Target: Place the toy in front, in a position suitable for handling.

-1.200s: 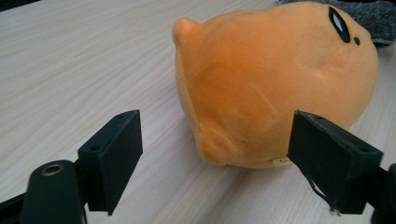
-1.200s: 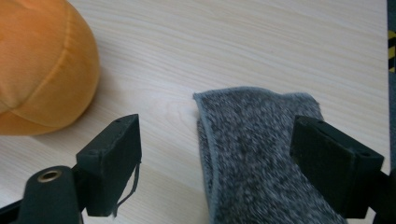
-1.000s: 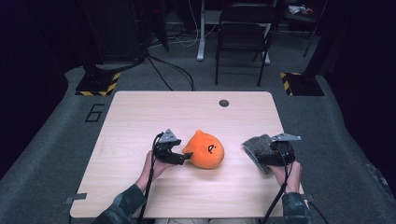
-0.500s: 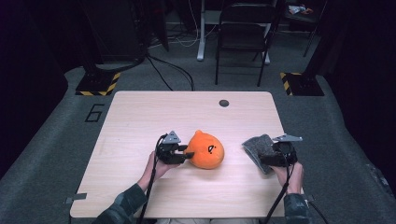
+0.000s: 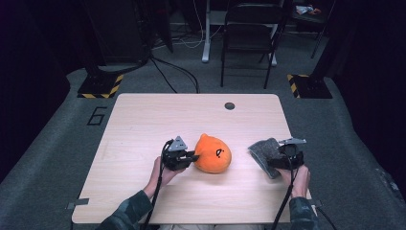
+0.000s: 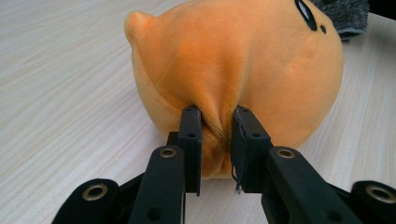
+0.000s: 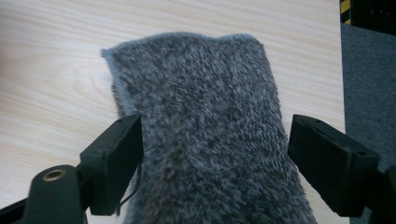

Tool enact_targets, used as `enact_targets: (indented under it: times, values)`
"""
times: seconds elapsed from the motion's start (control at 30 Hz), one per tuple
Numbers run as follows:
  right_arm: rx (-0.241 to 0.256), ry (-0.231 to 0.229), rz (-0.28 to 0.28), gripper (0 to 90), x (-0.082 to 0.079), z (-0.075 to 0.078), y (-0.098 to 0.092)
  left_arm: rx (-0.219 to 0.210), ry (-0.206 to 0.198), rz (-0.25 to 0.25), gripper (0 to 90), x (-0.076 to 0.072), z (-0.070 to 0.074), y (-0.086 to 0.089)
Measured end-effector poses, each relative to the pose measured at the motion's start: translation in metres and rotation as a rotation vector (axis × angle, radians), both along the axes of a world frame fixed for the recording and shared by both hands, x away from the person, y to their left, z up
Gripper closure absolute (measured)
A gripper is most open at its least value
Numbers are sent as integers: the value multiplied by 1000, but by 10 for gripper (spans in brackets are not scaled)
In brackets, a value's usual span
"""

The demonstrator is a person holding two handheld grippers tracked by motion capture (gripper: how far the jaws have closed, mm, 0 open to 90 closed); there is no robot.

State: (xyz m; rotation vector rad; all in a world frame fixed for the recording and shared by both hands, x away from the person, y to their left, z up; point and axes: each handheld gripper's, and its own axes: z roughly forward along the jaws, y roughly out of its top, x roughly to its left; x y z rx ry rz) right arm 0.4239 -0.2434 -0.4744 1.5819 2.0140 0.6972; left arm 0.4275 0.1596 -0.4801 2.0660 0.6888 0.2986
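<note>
Bare desk (image 5: pixel 143 124) spreads beyond the left hand-held gripper (image 6: pixel 215 126), clamped on an orange plush (image 6: pixel 233 60); right hand-held gripper (image 7: pixel 212 140), jaws apart, straddles a grey cloth (image 7: pixel 205 126) near the desk's right edge.

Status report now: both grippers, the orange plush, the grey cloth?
Left gripper shut, pinching orange plush. Right gripper open, fingers astride grey cloth. Nothing between plush and cloth.

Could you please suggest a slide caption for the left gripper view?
Left claw pinches a fold of the orange plush toy resting on the wooden table.
</note>
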Motion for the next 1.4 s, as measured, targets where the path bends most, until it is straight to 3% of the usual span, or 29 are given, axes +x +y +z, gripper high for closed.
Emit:
enact_targets:
  times: [0.17,0.43,0.57,0.67,0.7,0.8,0.9,1.03,1.17,1.4]
  values:
    - [-10,19,-10,172,9,-10,2,-12,-9,7,753,-4,-1,-3]
    - [-4,104,-29,267,20,-30,-1,-10,-28,3,751,-8,-1,-4]
    - [17,92,-29,431,19,-30,-4,-6,-25,-2,750,-8,-1,-4]
    - [25,93,-55,664,18,-28,-4,0,-29,0,749,-10,-1,-3]
    - [19,83,-63,700,18,-28,-5,-3,-33,6,749,-10,-1,-4]
    - [65,79,-76,739,19,-26,-10,1,-32,4,750,-11,-1,-4]
    - [104,63,-79,742,18,-19,-12,-8,-37,10,750,-11,-2,-4]
    - [119,6,-41,741,16,-2,-4,-6,-35,11,749,-12,-2,-2]
    - [131,-54,31,740,12,20,14,-10,-30,14,748,-13,-3,-1]
    - [121,-117,147,739,6,48,49,-8,-44,17,747,-15,-4,-1]
